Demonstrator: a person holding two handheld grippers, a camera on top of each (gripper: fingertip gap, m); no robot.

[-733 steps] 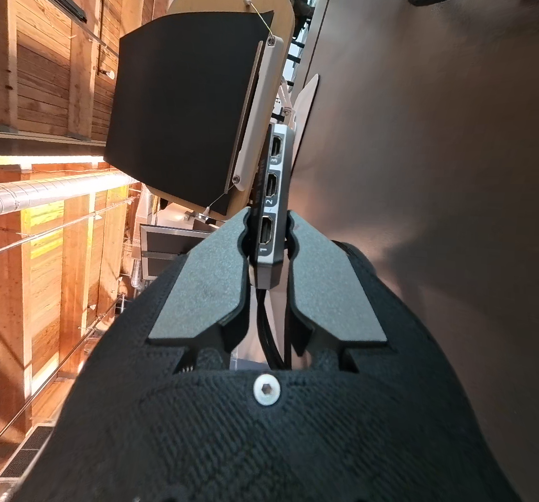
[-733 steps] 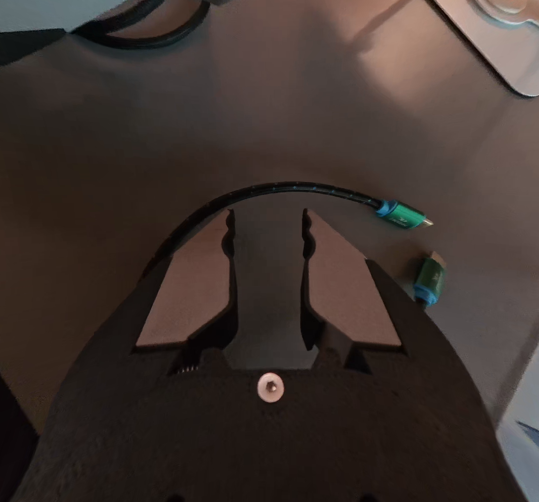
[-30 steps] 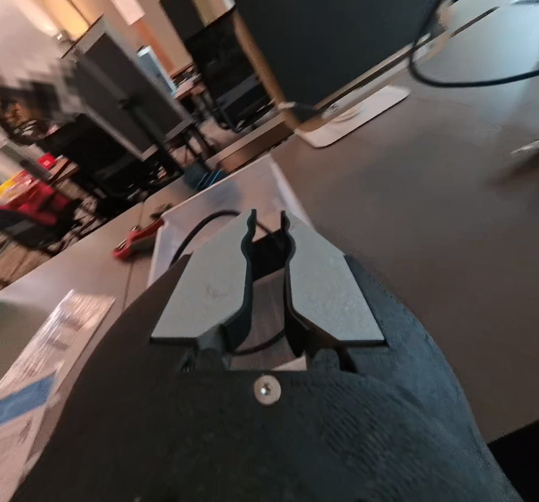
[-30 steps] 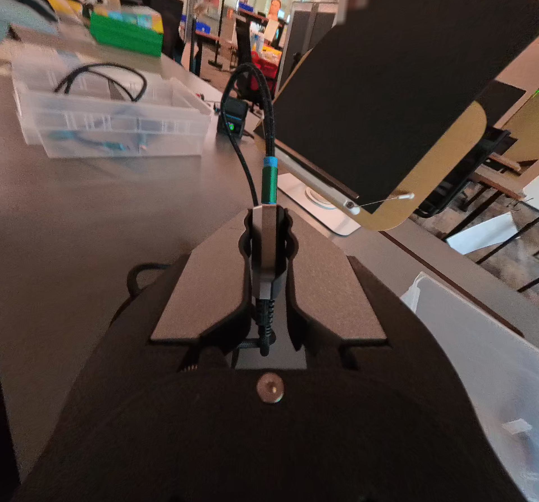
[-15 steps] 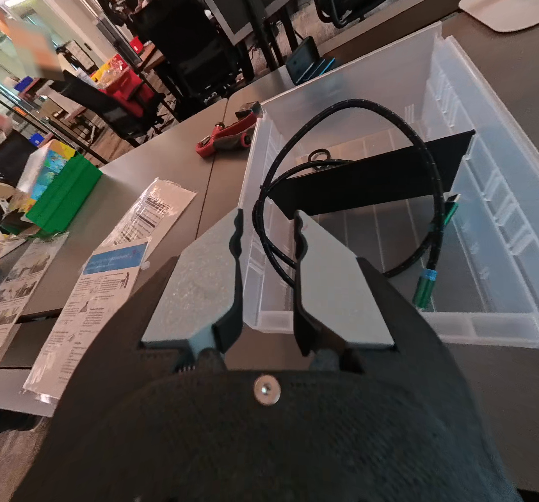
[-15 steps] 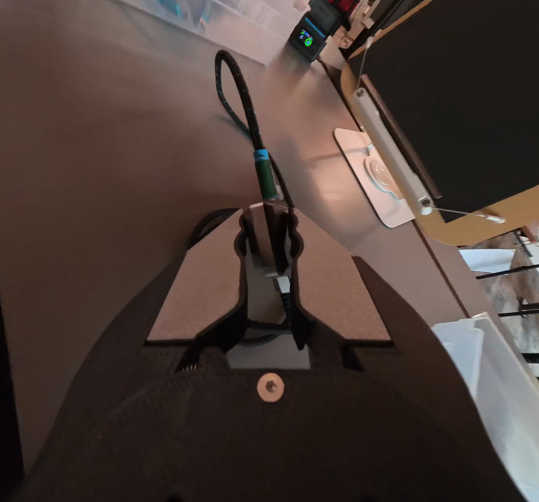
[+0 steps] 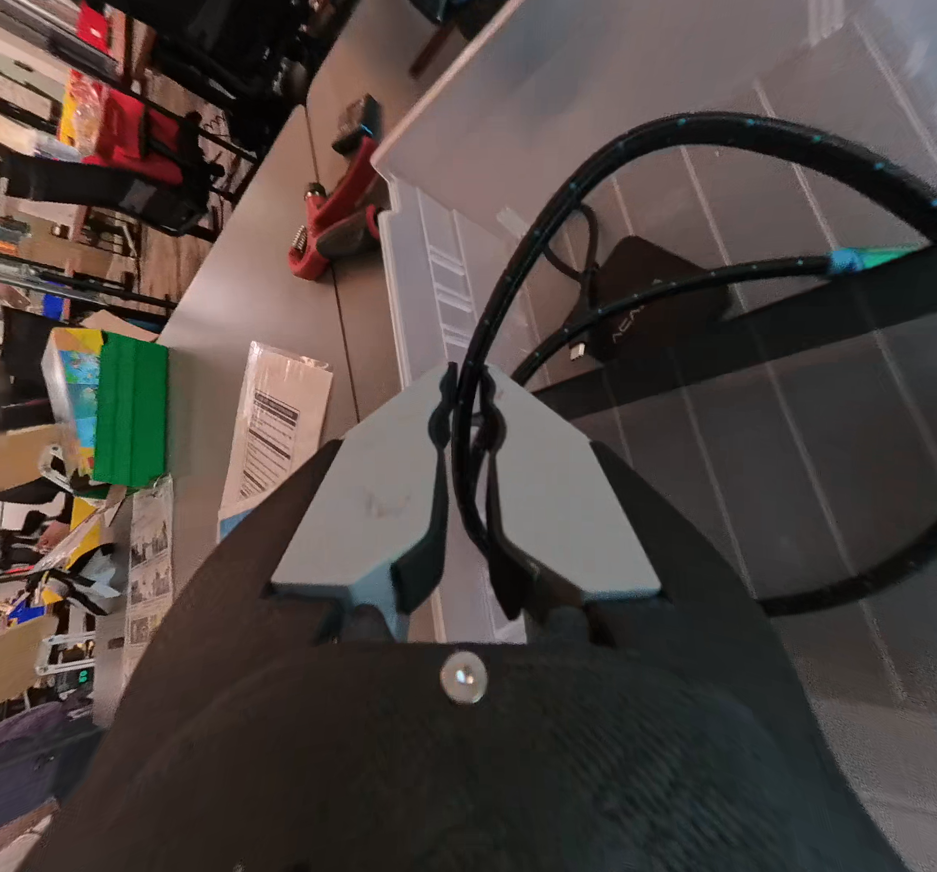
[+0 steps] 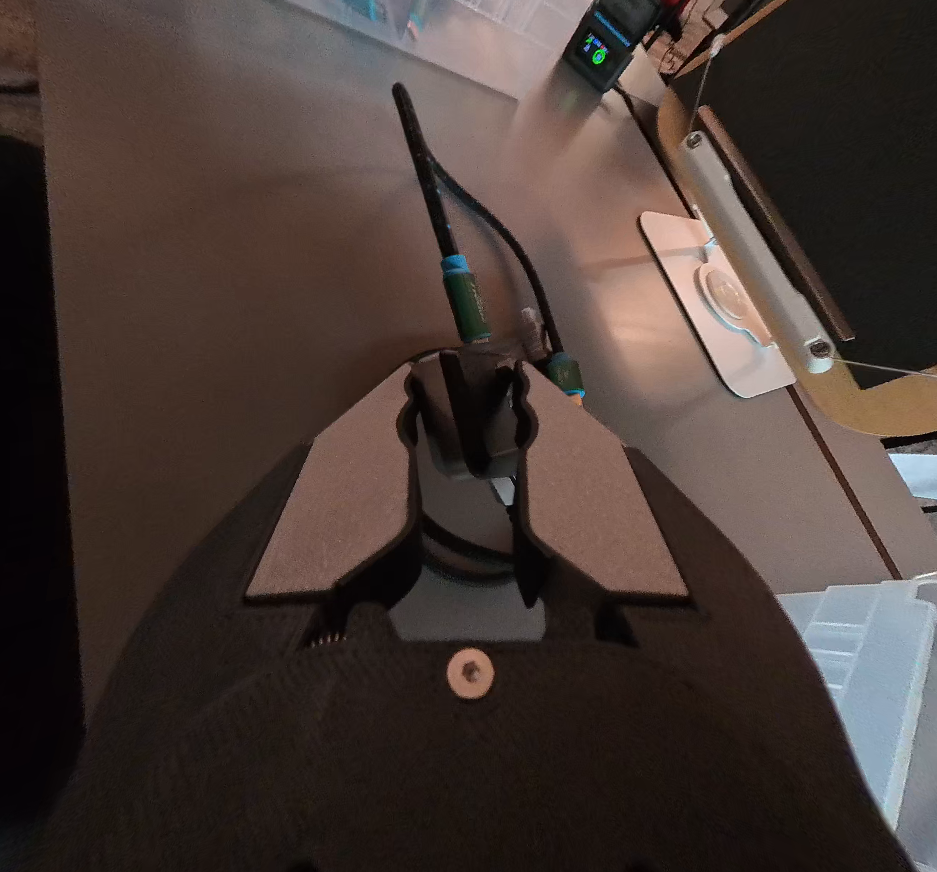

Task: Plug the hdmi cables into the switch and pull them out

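The left gripper was closed on a black braided cable above a clear plastic bin. The right gripper stood open around the grey switch on the table, pads not pressing it. One green plug sat in the switch; another green plug lay just beside.

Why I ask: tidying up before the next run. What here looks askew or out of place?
The switch lies tilted between the right gripper's open fingers, one green-plugged cable still plugged into it. The left gripper pinches a black braided cable looping loosely over the clear bin.
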